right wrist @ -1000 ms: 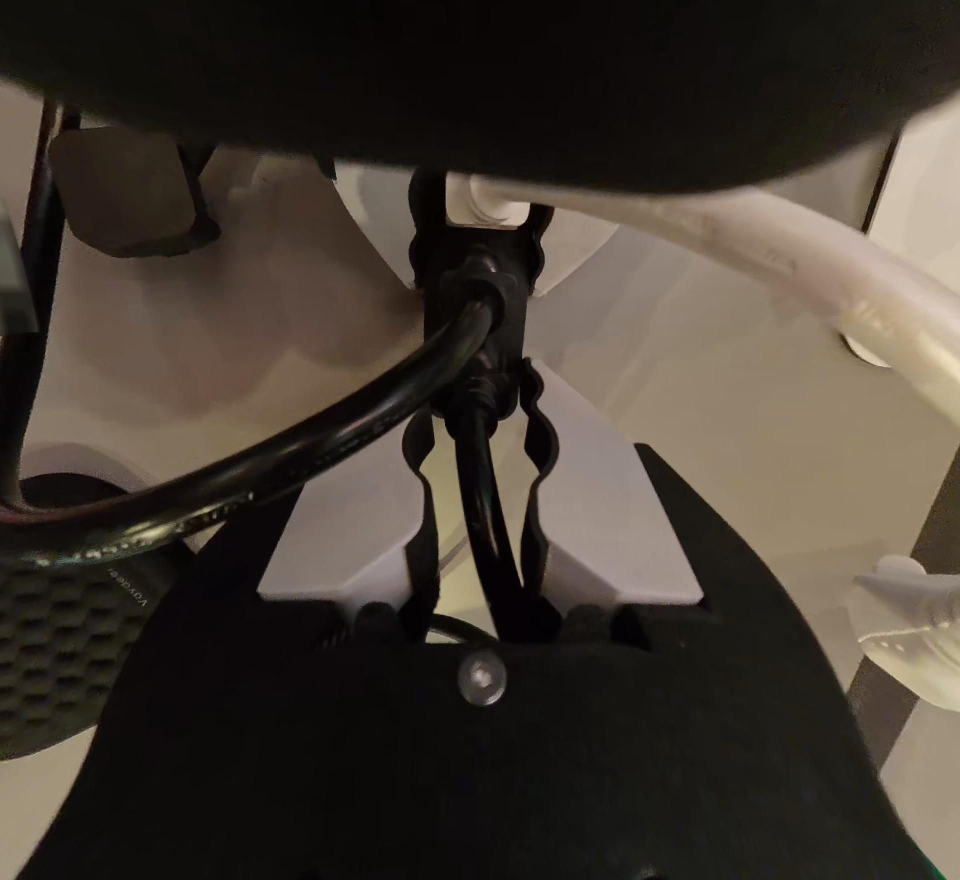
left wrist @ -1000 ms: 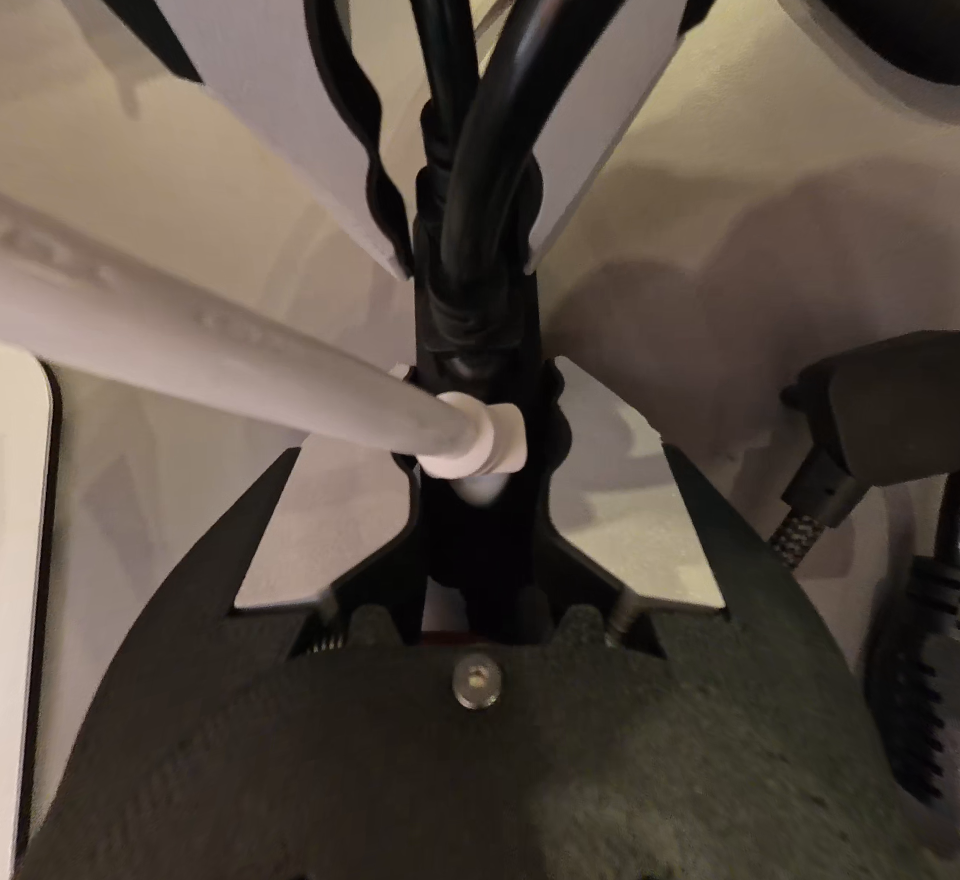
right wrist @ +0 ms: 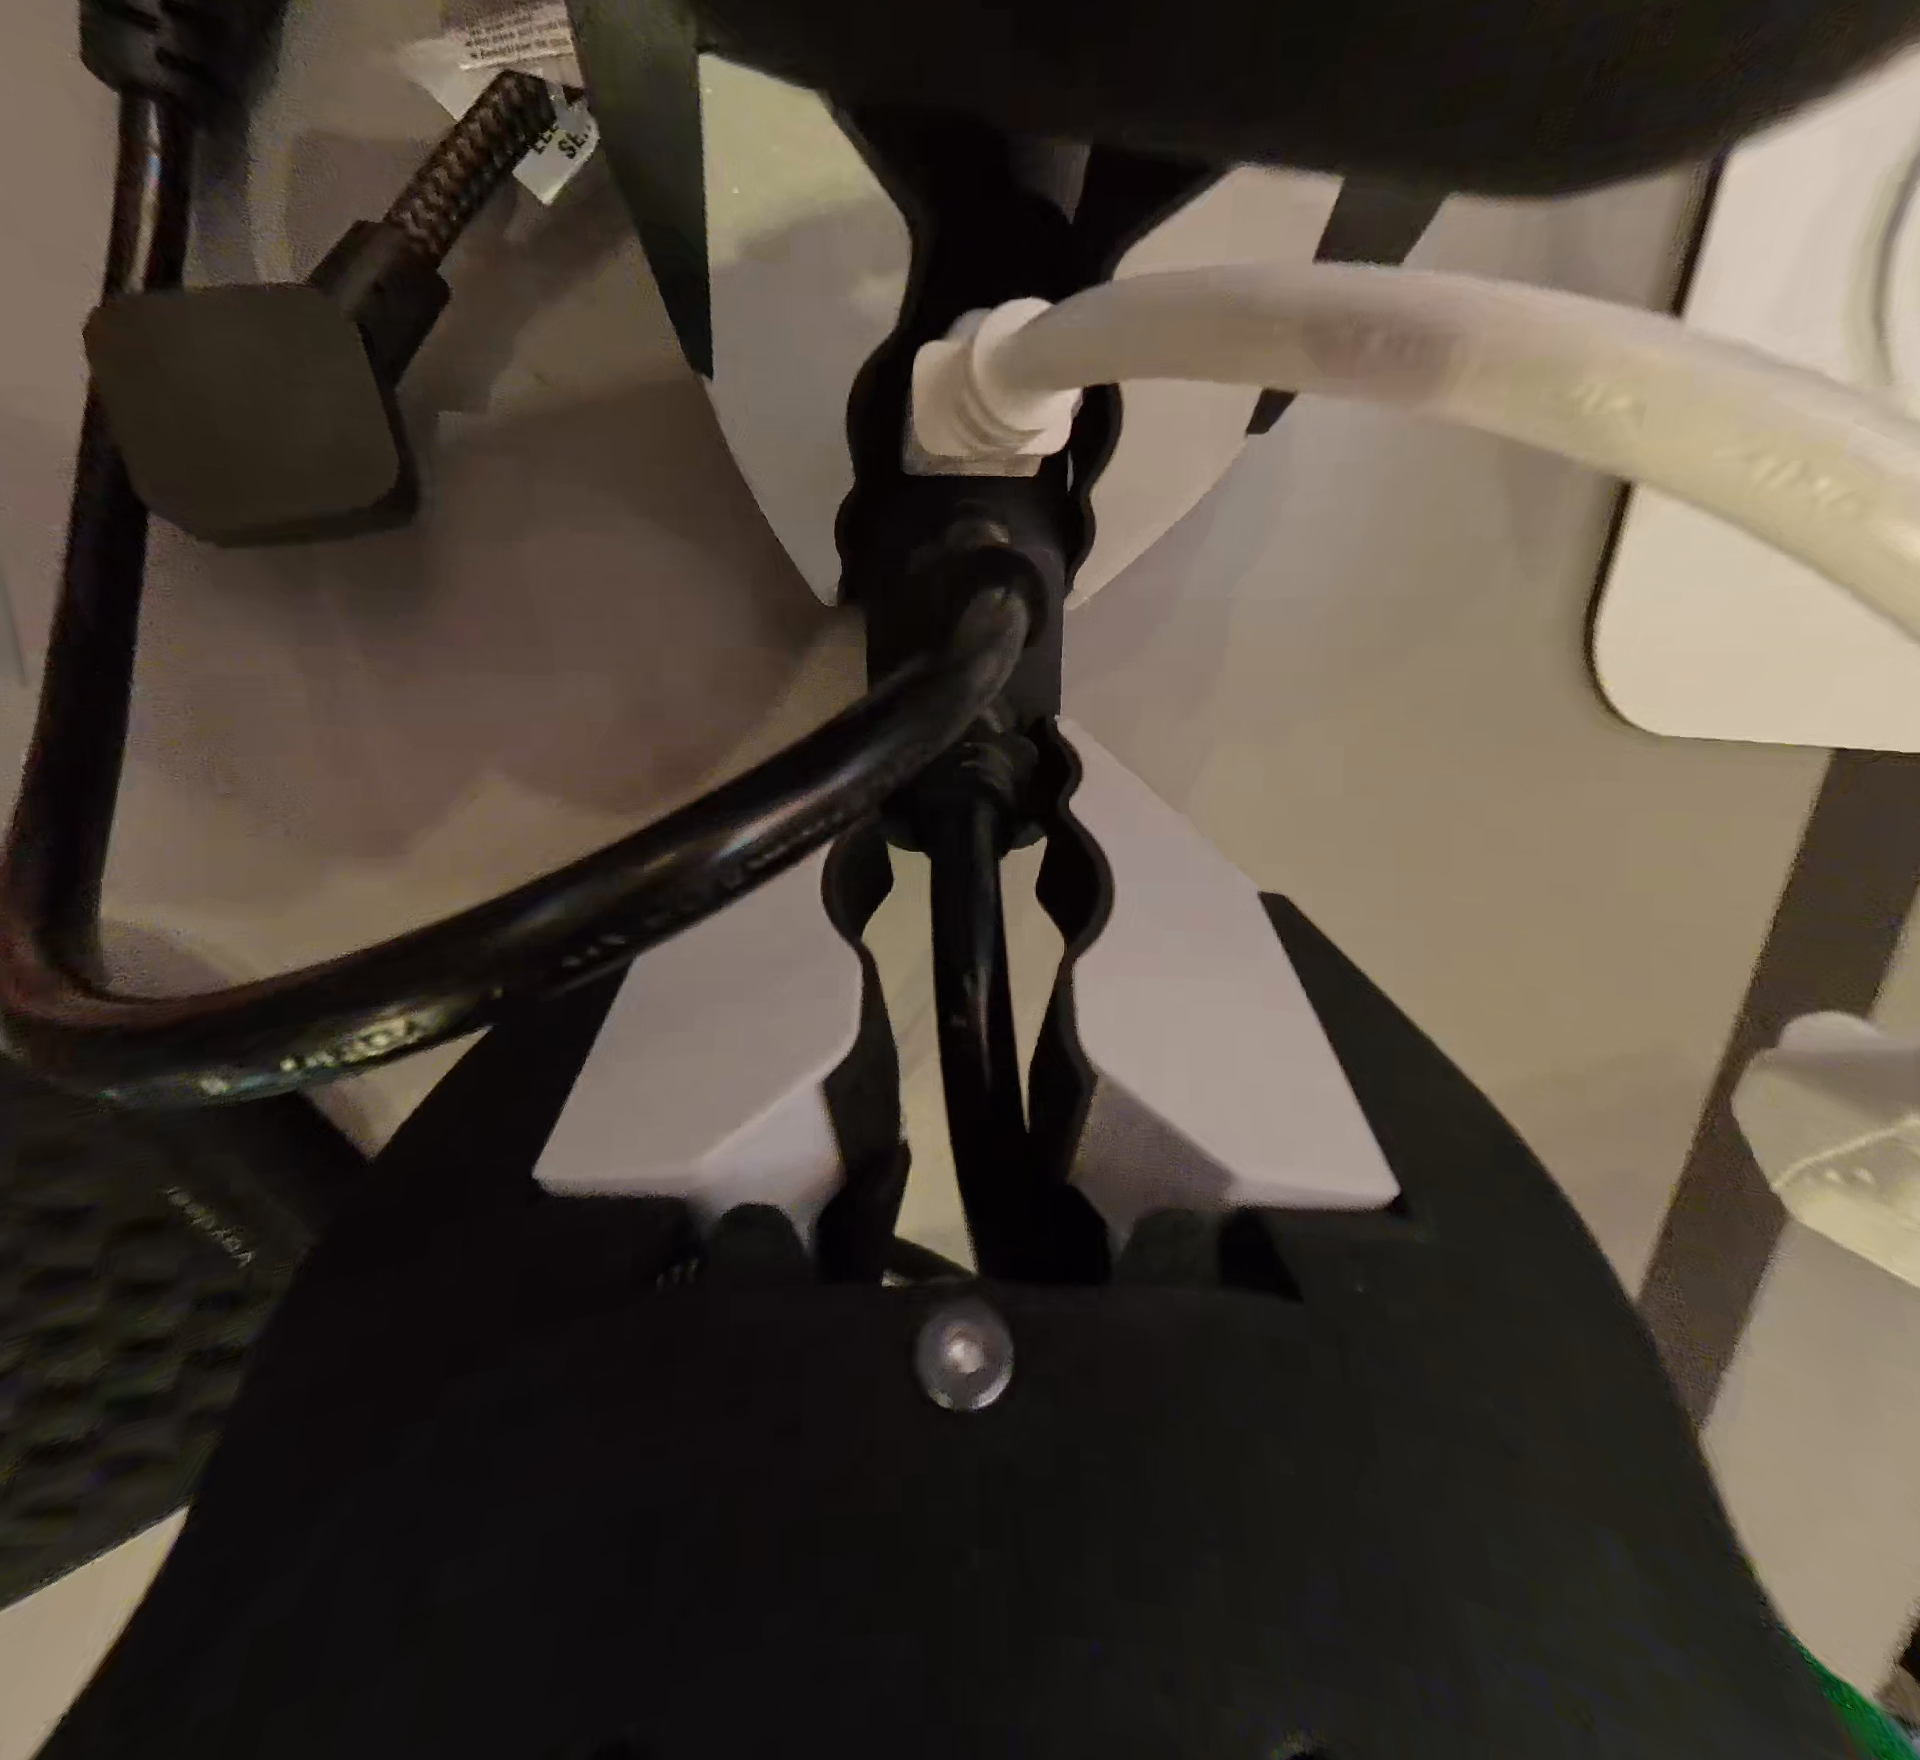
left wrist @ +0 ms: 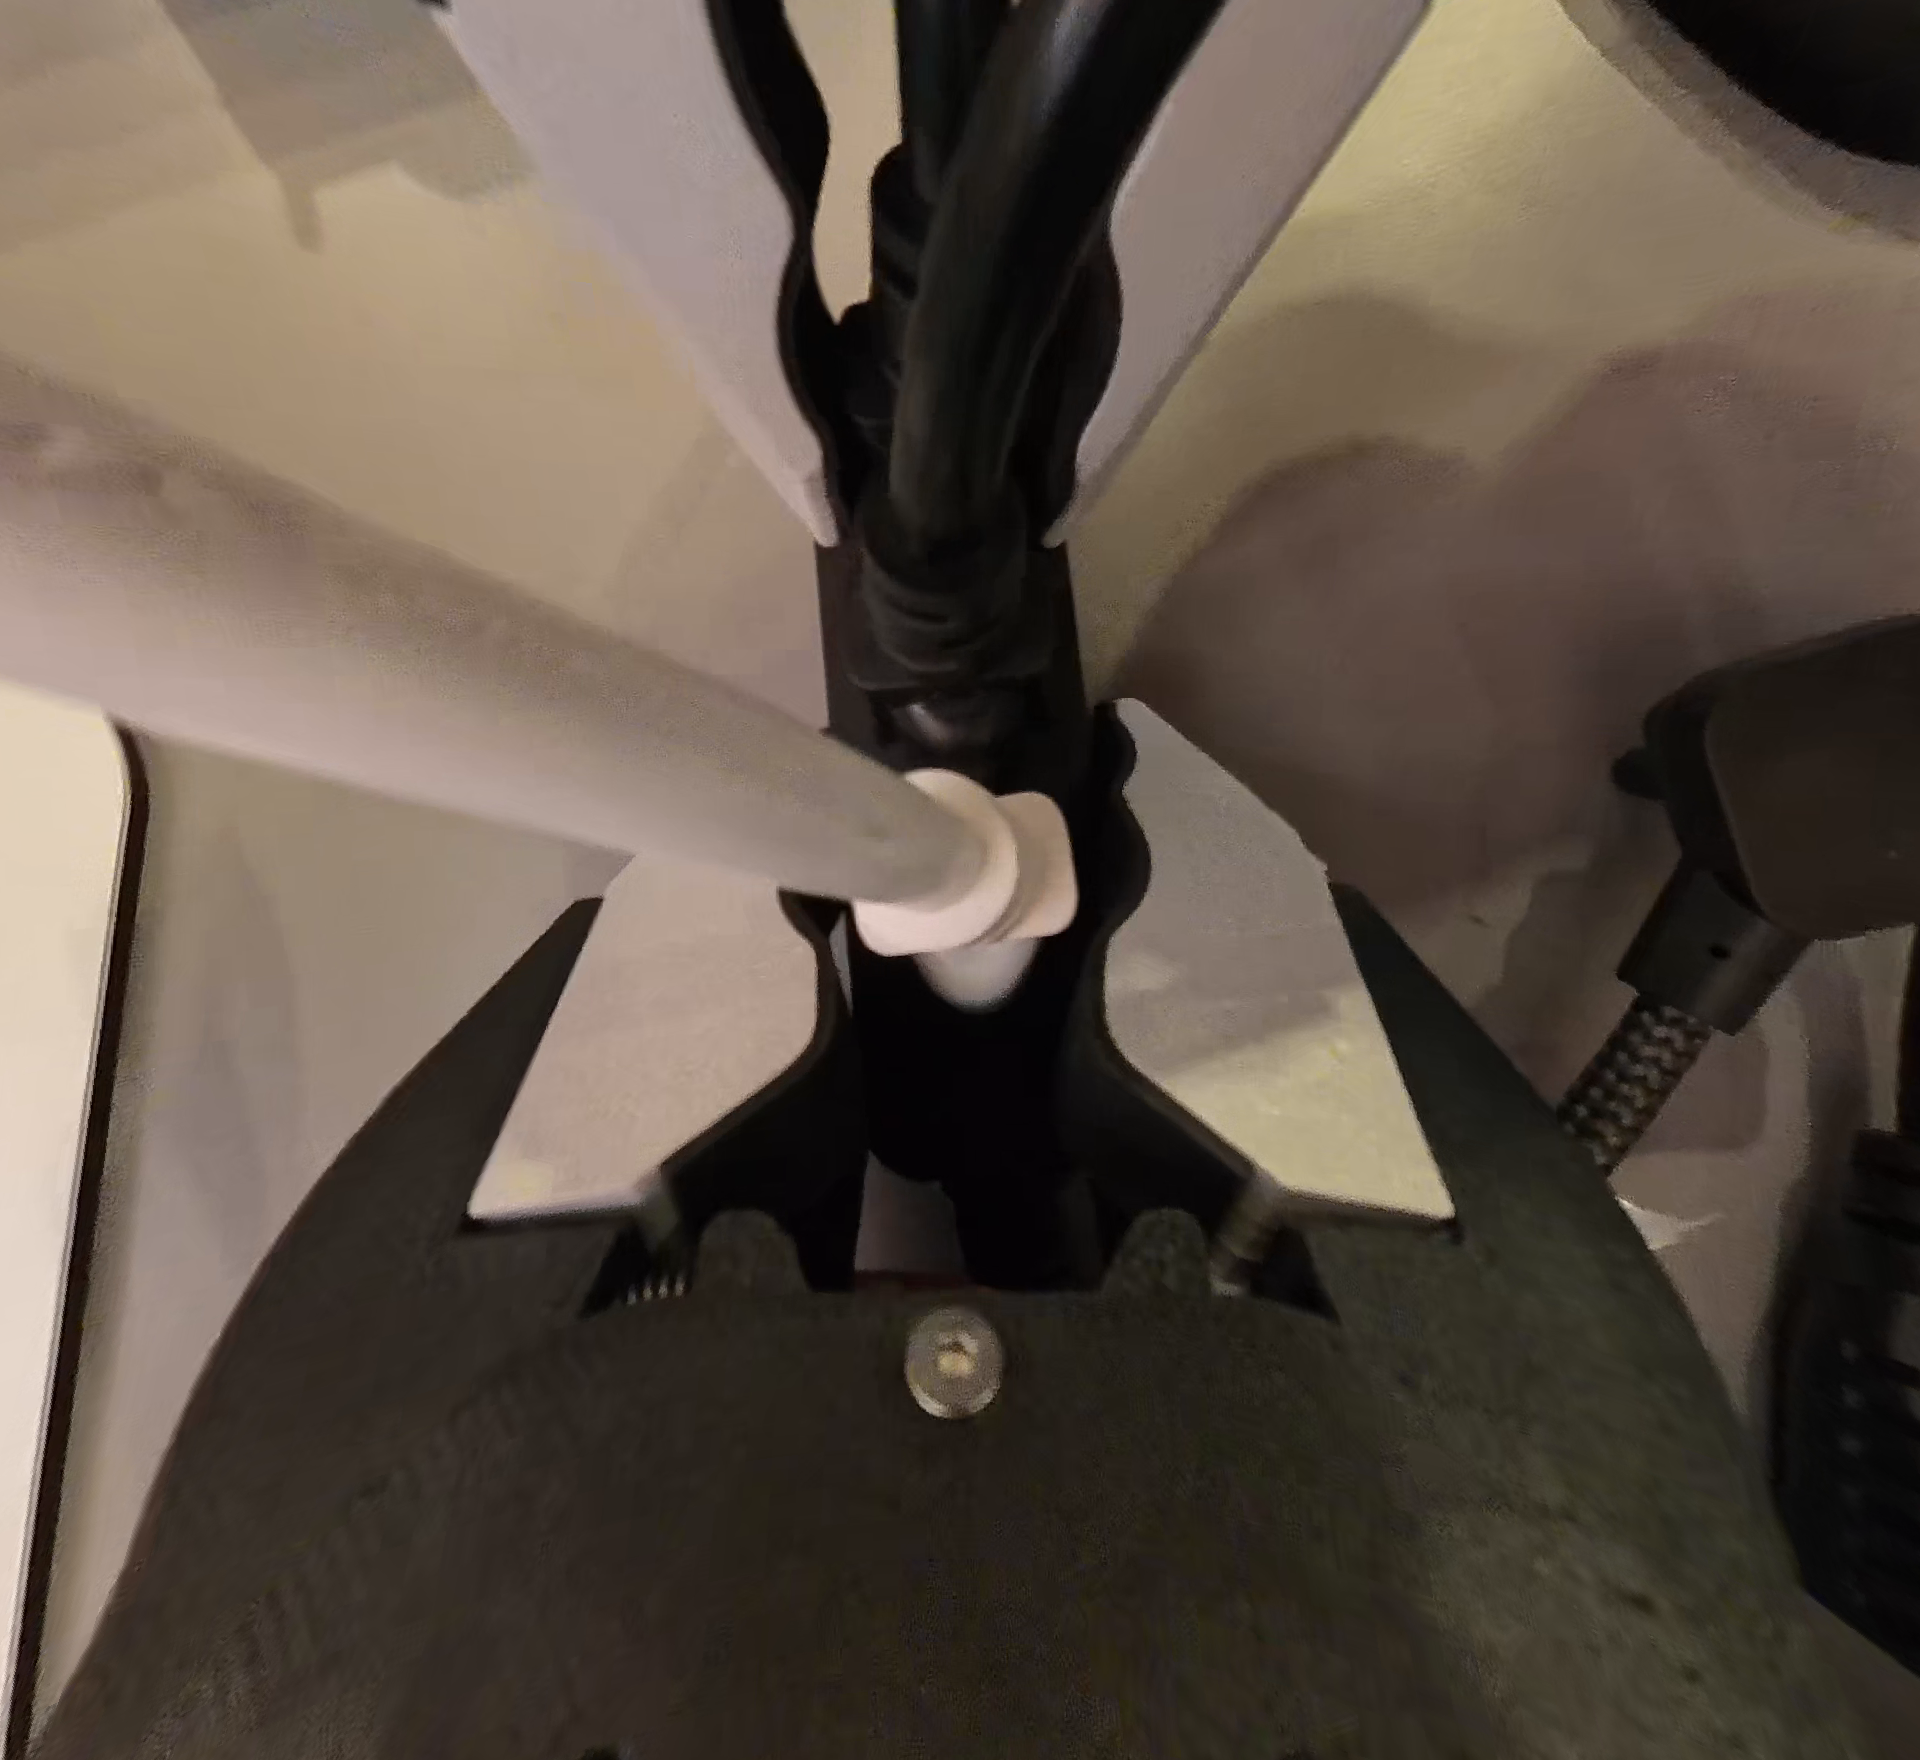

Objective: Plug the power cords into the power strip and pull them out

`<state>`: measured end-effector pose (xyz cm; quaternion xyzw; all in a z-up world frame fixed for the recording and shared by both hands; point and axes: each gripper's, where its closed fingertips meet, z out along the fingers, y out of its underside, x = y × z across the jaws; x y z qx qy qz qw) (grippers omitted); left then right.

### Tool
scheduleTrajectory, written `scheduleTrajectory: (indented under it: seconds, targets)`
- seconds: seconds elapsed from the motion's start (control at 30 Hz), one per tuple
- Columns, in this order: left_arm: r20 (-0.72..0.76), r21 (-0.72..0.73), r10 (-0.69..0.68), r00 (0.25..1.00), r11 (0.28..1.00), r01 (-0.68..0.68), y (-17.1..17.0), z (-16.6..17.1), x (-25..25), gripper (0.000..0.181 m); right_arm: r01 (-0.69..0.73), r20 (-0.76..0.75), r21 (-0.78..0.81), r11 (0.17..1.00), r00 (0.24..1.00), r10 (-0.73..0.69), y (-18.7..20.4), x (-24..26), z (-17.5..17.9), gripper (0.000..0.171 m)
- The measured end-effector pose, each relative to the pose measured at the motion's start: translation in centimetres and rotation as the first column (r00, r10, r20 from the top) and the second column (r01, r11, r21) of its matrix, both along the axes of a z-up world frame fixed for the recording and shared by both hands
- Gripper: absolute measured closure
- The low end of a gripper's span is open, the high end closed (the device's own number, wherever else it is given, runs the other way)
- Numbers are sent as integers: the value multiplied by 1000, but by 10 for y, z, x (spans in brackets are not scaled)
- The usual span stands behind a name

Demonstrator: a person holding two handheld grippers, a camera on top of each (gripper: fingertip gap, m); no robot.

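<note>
My left gripper (left wrist: 966,744) is shut on one end of a narrow black power strip (left wrist: 1049,630), right where a white plug (left wrist: 966,879) with a thick white cord (left wrist: 416,692) sits. My right gripper (right wrist: 966,775) faces it from the other end and is shut on a black plug (right wrist: 971,775); that plug's thin cord (right wrist: 966,1035) runs back between its fingers. A thicker black cord (right wrist: 520,962) leaves the strip (right wrist: 1044,630) and curves left. In the left wrist view the right gripper (left wrist: 945,536) comes in from the top. In the right wrist view the left gripper (right wrist: 961,598) is at the top.
A black adapter (right wrist: 249,411) with a braided cable (left wrist: 1621,1066) lies on the cream table. A white flat block (right wrist: 1766,567) with a dark edge lies on the white cord's side. Another white plug (right wrist: 1849,1139) and a black textured object (right wrist: 104,1295) are near my right gripper. My two grippers' fingertips are within a few centimetres of each other.
Both grips hold as before. In the right wrist view the left gripper's dark body has lifted, and the braided cable and more of the white cord now show.
</note>
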<state>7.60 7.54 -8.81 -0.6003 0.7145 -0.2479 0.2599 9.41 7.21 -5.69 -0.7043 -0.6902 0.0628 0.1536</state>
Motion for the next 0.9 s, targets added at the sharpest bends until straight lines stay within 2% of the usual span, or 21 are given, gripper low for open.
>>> scheduleTrajectory:
  seconds: [0.1,0.23,0.4,0.47,0.5,0.63,0.7,0.8,0.87,0.9]
  targets:
    - [3,12,-8,1000,1000,8,0,1,1,135,-53,39,87,995,998,49,-2,1,1,150]
    - [7,-3,-15,1000,1000,15,-2,0,3,136,-3,22,-32,999,1000,4,-2,3,0,150]
    - [24,26,-27,999,999,26,-1,3,6,133,-16,46,-74,997,999,20,-3,5,-3,150]
    - [25,93,22,999,995,-24,8,6,9,115,-22,36,-75,997,999,25,-3,4,-4,150]
    - [37,73,29,999,997,-31,6,8,12,107,-33,38,-66,997,999,35,-3,4,-4,150]
    - [27,74,54,998,996,-56,9,8,12,89,-43,19,-73,996,999,44,-4,2,-4,150]
    - [-8,105,57,998,993,-56,14,8,4,100,-42,21,-77,996,999,44,-4,2,-3,150]
    - [-69,80,46,997,996,-40,8,7,-8,115,-48,26,-85,995,998,50,-4,2,-4,150]
    - [-81,51,32,996,998,-28,-1,6,-13,135,-44,31,-97,994,998,47,-4,3,-4,149]
    - [-88,46,44,995,998,-40,-1,4,-14,137,-42,29,-102,994,999,45,-4,3,-4,149]
